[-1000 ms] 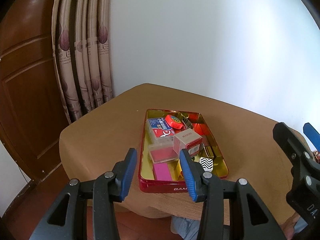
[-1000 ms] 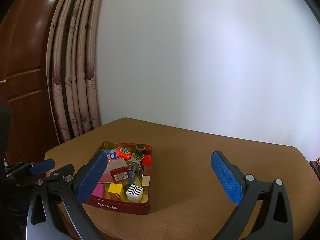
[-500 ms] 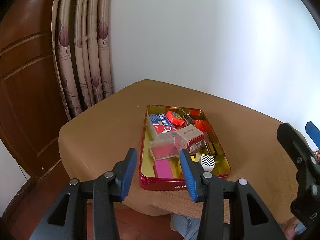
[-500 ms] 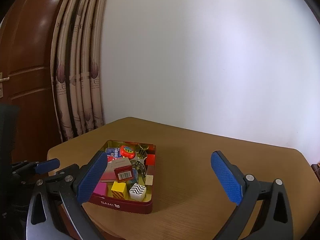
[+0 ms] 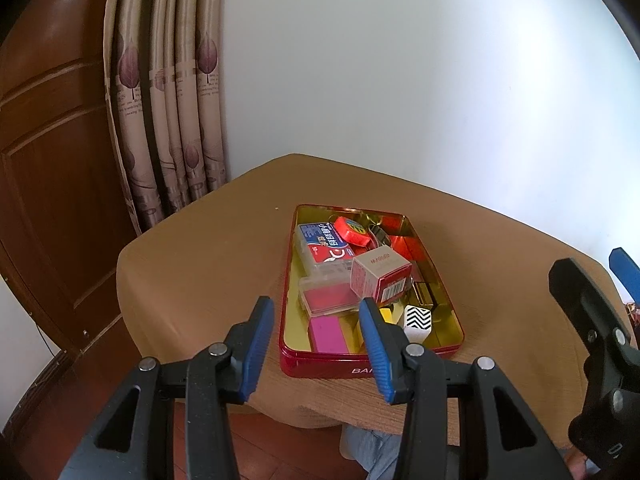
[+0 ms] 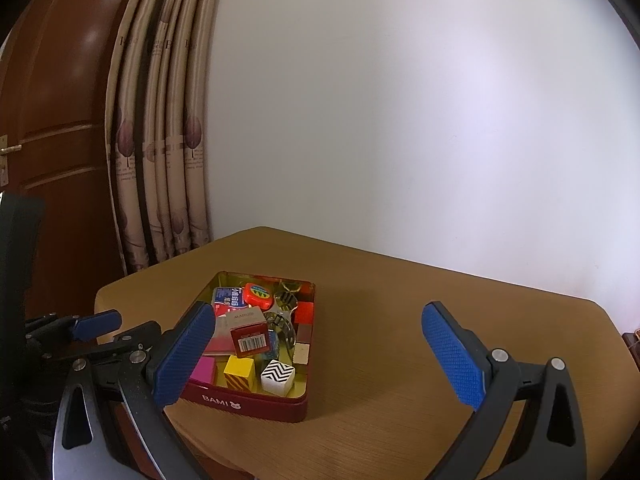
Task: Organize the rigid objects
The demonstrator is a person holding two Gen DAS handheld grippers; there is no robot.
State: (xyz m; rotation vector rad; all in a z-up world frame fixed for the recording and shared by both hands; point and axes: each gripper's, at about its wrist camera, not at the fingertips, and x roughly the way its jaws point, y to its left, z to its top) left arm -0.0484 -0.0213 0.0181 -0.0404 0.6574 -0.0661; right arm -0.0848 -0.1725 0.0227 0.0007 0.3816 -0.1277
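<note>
A red tin (image 5: 344,368) (image 6: 248,400) with a gold inside sits near the table's front left corner. It holds several small items: a blue and red packet (image 5: 324,244), a red tape measure (image 5: 352,230) (image 6: 258,294), a red-topped box with a barcode (image 5: 380,276) (image 6: 248,336), a pink block (image 5: 326,334), a yellow block (image 6: 239,372), a zigzag black-and-white block (image 5: 418,320) (image 6: 278,376). My left gripper (image 5: 316,346) hovers open just in front of the tin, nothing between its pads. My right gripper (image 6: 318,360) stands wide open to the tin's right, empty.
The brown table (image 6: 400,340) has a rounded front edge and bare wood right of the tin. A patterned curtain (image 5: 172,112) and a wooden door (image 5: 48,160) stand at the left, a white wall behind. A person's knee (image 5: 372,452) shows under the table edge.
</note>
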